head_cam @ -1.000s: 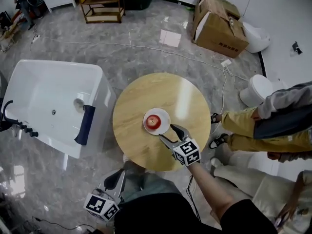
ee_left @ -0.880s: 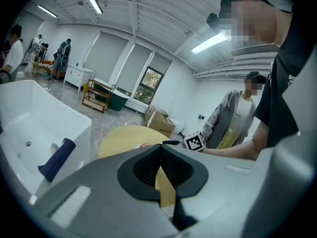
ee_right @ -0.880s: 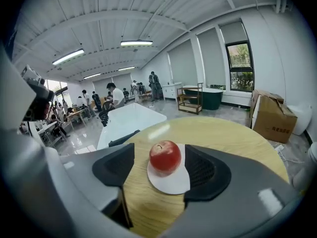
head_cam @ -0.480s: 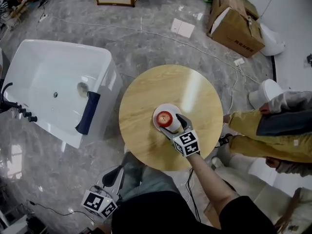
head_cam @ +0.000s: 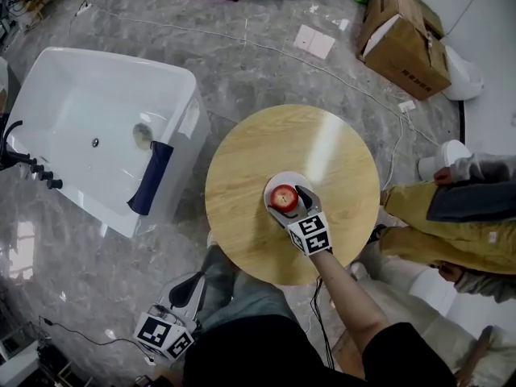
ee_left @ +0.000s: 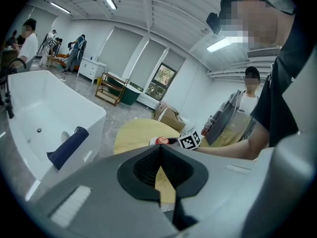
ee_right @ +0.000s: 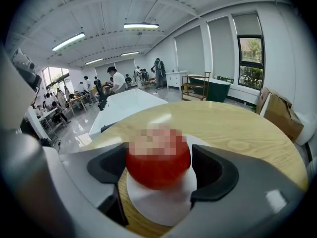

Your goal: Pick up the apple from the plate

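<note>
A red apple (head_cam: 283, 196) sits on a small white plate (head_cam: 278, 179) on the round wooden table (head_cam: 258, 147). My right gripper (head_cam: 288, 202) reaches over the table's near side, its jaws opening, one on either side of the apple. In the right gripper view the apple (ee_right: 157, 165) fills the gap over the plate (ee_right: 163, 205), and the pads stand just off its sides. My left gripper (head_cam: 192, 290) hangs low beside the table's near edge, away from the plate. In its own view the left gripper (ee_left: 159, 155) has its jaws together on nothing.
A white bathtub (head_cam: 89, 127) with a dark blue towel (head_cam: 151, 180) over its rim stands left of the table. A person in yellow trousers (head_cam: 451, 228) sits close at the right. A cardboard box (head_cam: 407, 35) and cables lie on the marble floor beyond.
My right gripper has moved forward and down from the plate's near edge until its jaws stand around the apple, and they have widened. The left gripper has sunk slightly.
</note>
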`<state>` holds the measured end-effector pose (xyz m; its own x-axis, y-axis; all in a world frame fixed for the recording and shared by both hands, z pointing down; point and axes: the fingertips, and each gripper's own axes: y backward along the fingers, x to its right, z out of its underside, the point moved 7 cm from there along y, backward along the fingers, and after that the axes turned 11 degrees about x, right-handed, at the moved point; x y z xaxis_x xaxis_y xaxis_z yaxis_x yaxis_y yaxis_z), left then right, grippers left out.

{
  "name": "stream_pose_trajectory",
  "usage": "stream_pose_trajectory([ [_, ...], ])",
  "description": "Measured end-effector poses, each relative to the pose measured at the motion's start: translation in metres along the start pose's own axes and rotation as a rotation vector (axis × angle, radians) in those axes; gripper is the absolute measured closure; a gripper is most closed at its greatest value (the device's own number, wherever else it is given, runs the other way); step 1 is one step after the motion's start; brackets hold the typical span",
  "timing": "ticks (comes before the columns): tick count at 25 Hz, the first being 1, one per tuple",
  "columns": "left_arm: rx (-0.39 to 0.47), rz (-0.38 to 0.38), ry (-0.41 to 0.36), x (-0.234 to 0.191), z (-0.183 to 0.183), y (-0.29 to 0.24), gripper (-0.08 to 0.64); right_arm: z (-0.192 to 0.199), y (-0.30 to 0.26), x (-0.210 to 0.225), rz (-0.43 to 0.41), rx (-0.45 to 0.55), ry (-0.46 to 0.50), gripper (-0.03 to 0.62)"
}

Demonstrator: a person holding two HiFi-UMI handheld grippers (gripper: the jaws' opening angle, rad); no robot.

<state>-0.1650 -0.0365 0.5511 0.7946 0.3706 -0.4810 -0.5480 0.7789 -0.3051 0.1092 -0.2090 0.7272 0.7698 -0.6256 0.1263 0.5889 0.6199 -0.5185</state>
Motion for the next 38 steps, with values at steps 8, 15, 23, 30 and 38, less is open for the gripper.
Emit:
stream_pose_trajectory([
  [8,-0.006,0.012,-0.002,-0.008,-0.004,-0.005,0.54,-0.003,-0.005,0.0,0.001,0.0,-0.013,0.195],
  [15,-0.01,0.061,-0.018,-0.011,-0.016,-0.014,0.54,-0.027,0.01,0.003,0.032,0.04,-0.03,0.195],
  [23,-0.025,0.155,-0.059,-0.009,-0.039,-0.035,0.54,-0.06,0.041,0.003,0.094,0.114,-0.074,0.195],
  [30,-0.043,0.257,-0.092,-0.005,-0.059,-0.056,0.54,-0.091,0.075,0.0,0.154,0.18,-0.11,0.194],
  [38,-0.078,0.385,-0.122,0.0,-0.076,-0.085,0.54,-0.127,0.113,-0.007,0.222,0.26,-0.157,0.194],
])
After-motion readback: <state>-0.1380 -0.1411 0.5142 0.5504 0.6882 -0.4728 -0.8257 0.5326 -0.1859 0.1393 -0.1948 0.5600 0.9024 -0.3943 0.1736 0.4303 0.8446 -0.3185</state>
